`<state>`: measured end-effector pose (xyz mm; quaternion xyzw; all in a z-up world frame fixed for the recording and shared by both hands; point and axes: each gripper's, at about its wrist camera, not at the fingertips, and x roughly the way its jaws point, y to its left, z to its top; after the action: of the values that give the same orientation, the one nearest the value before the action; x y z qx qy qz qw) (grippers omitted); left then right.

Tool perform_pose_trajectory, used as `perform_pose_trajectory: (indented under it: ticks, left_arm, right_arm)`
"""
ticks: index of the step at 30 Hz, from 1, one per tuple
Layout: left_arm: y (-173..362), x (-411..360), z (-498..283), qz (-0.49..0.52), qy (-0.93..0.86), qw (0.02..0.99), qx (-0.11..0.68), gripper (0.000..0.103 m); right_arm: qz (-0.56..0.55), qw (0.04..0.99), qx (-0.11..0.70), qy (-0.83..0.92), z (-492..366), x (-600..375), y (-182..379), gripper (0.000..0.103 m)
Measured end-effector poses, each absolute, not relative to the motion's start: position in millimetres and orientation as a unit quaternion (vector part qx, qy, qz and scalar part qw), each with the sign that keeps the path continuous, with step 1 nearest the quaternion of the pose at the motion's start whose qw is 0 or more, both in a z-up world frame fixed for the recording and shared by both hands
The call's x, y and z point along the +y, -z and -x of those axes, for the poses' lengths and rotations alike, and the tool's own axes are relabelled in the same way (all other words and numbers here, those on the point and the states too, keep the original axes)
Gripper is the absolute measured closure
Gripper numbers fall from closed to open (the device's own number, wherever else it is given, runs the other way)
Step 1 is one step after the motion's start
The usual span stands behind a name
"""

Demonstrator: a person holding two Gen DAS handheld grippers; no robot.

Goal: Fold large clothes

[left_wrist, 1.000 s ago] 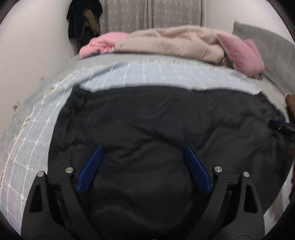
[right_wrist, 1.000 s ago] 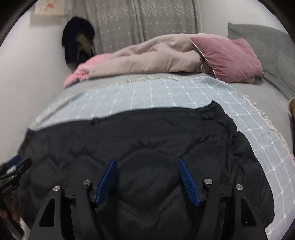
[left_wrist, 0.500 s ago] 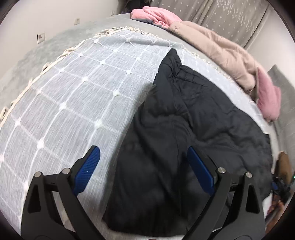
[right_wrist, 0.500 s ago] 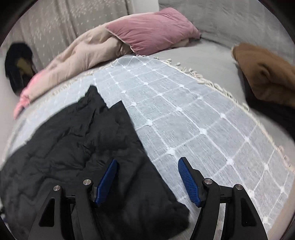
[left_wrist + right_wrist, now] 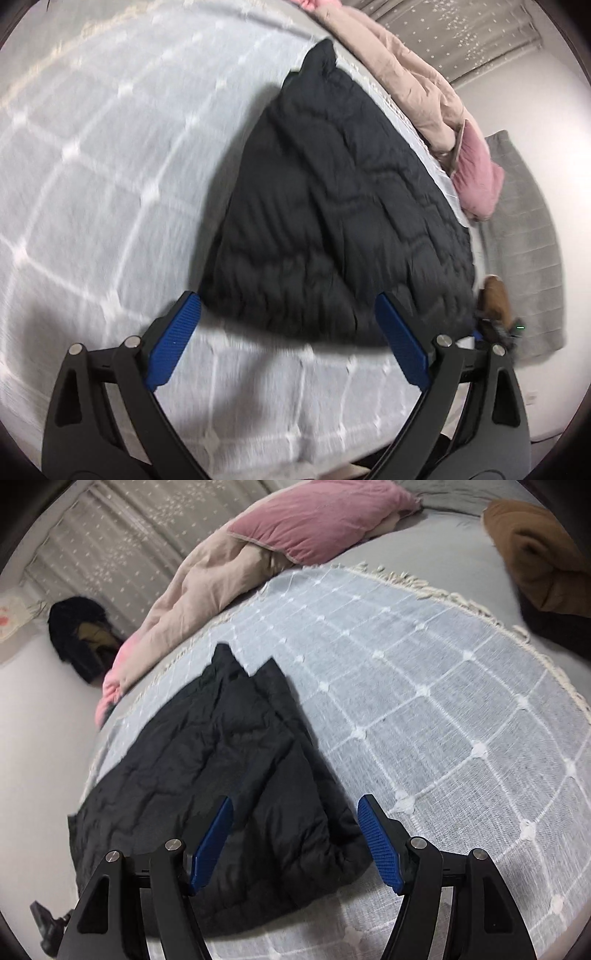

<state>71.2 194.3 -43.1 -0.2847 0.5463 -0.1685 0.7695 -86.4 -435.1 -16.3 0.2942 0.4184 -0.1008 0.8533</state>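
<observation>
Left wrist view shows the left gripper (image 5: 288, 314) spread empty over the black quilted jacket (image 5: 332, 206) on the checked blanket (image 5: 92, 166); right gripper (image 5: 295, 812) likewise released.

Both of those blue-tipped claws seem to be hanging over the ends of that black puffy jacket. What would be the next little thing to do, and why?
Probably lower the right gripper onto the near corner of the black quilted jacket and close on it. Its jaws stand open and empty, straddling that corner, and the jacket lies loosely spread on the pale checked blanket. The left gripper, also open, hovers at the opposite edge, so both ends could then be lifted for a fold.
</observation>
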Motion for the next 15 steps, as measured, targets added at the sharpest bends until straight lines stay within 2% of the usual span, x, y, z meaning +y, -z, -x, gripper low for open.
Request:
perform_pose_trajectory:
  ticks: [6,9,11,13,15]
  left_arm:
    - [64.4,185.7,-65.4,0.371,0.225,0.704,0.562,0.008]
    - [65.5,173.9,-67.4,0.379,0.226,0.710,0.549,0.008]
    - [66.1,165.9,-69.6,0.369,0.210,0.730,0.535,0.009]
    - [64.5,160.0,-74.1,0.362,0.200,0.746,0.522,0.010]
    - [60.8,157.4,-78.2,0.358,0.185,0.765,0.501,0.014]
  right_arm:
    - [-0.323,0.832,0.443,0.089,77.9,-436.0,42.5,0.032]
    - [-0.354,0.822,0.437,0.085,77.1,-437.4,46.1,0.031]
    - [-0.371,0.815,0.439,0.075,75.0,-436.4,47.9,0.039]
    - [-0.392,0.803,0.444,0.057,72.6,-434.0,51.6,0.059]
    - [-0.396,0.798,0.452,0.045,71.1,-431.4,52.4,0.065]
